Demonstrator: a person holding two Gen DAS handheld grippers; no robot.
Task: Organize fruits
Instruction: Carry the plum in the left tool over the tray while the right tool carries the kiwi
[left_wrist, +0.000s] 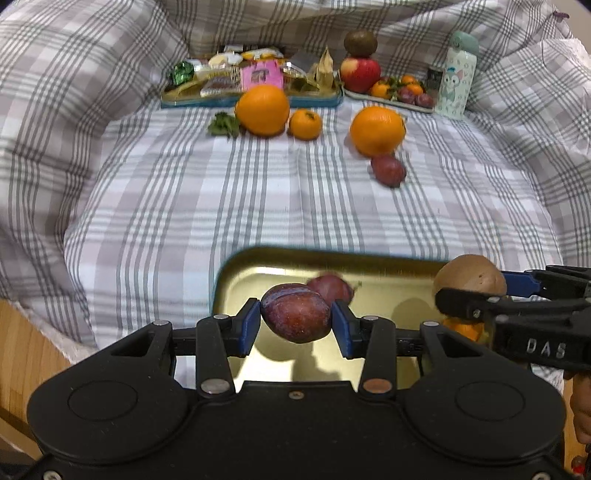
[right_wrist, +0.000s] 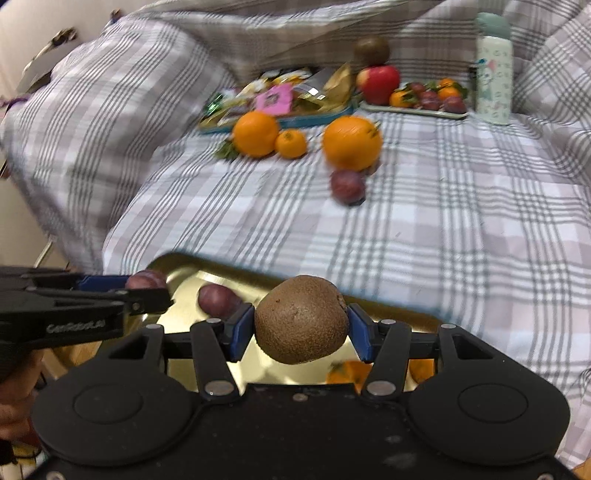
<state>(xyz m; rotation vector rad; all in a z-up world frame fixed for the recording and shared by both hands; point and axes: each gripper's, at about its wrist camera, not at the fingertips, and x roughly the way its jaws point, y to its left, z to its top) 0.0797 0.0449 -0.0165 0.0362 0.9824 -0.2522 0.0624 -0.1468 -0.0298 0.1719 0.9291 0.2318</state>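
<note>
My left gripper (left_wrist: 295, 319) clamps a smooth, dusky oval plum (left_wrist: 295, 312), lower centre, above the shiny gold tray (left_wrist: 388, 273). My right gripper (right_wrist: 301, 328) pinches a fuzzy brown kiwi (right_wrist: 301, 319). Upper frame: glossy oranges (left_wrist: 262, 110) on checked cloth (left_wrist: 221, 192).

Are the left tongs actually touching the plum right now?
Touching. The left wrist view shows both blue pads pressed against the sides of the plum, which the left tongs hold above the gold tray.

bed (left_wrist: 295, 206) | oranges (left_wrist: 377, 130), plum (left_wrist: 388, 170), trays (left_wrist: 236, 269), bottle (left_wrist: 456, 79)
</note>
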